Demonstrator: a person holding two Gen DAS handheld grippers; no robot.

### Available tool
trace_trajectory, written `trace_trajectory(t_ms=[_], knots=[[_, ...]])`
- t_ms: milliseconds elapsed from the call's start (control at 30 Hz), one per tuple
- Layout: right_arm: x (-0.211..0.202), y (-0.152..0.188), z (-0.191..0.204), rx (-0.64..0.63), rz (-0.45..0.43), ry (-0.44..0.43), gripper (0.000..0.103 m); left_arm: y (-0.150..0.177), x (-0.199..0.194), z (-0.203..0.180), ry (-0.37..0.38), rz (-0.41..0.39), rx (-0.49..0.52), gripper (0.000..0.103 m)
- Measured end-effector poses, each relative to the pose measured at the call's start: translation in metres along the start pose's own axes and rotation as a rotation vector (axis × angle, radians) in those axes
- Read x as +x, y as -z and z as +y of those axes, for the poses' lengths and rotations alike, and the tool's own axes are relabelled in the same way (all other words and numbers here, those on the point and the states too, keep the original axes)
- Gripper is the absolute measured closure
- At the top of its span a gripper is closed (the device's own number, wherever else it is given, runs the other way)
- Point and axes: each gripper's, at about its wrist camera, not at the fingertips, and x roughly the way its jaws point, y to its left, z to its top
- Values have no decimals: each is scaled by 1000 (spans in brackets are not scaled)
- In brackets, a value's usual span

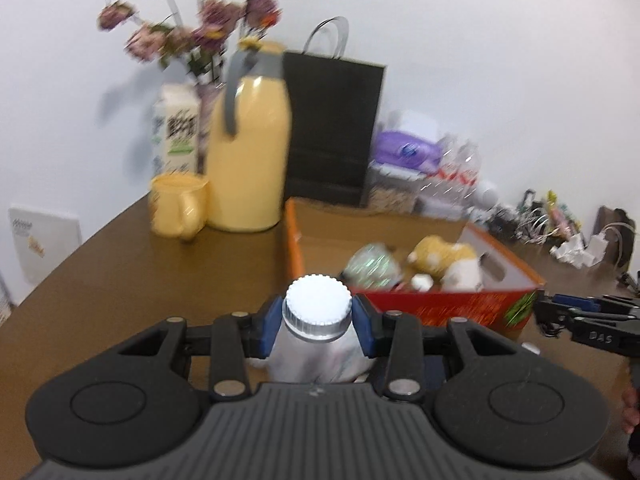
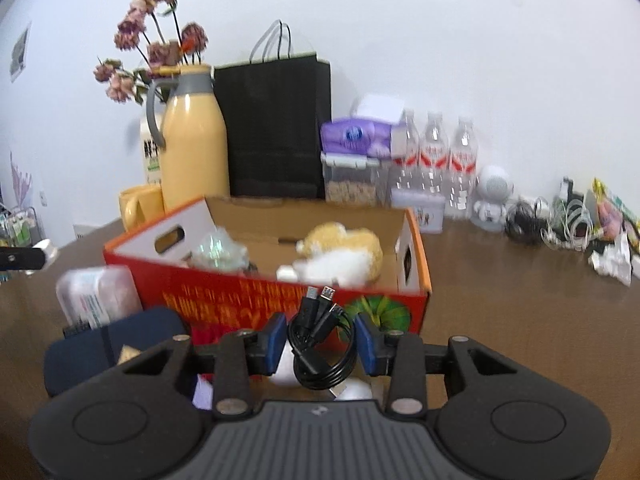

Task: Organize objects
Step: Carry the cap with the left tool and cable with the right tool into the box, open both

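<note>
while tilted slightly down toward red box (image 2: 256, 296), left claw (image 1: 318, 322) grips white-capped bottle (image 1: 319, 306), right claw (image 2: 322, 338) pinches black cable (image 2: 320, 344).

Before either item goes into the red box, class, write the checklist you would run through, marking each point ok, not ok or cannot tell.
1. Left gripper jaws clamp the white-capped bottle: ok.
2. Right gripper pads pressing the coiled black cable: cannot tell; it sits between the jaws.
3. Red box open on top: ok.
4. Free floor inside beside the plush toy: ok.
5. Bottle lifted above the box rim: cannot tell.
</note>
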Motion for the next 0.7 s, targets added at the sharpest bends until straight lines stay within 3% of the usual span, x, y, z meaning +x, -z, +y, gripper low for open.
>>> trace_trajectory(t_ms=[233, 467, 600, 700], knots=[[17, -42, 16, -29, -68, -30, 67, -34, 35, -36, 64, -64, 28, 64], [60, -67, 32, -13, -65, -67, 67, -55, 97, -63, 13, -47, -3, 64], [86, -64, 31, 33, -53, -63, 67, -47, 126, -68, -3, -25, -50, 64], [98, -55, 25, 44, -8, -60, 67, -39, 142, -69, -22, 18, -21, 64]])
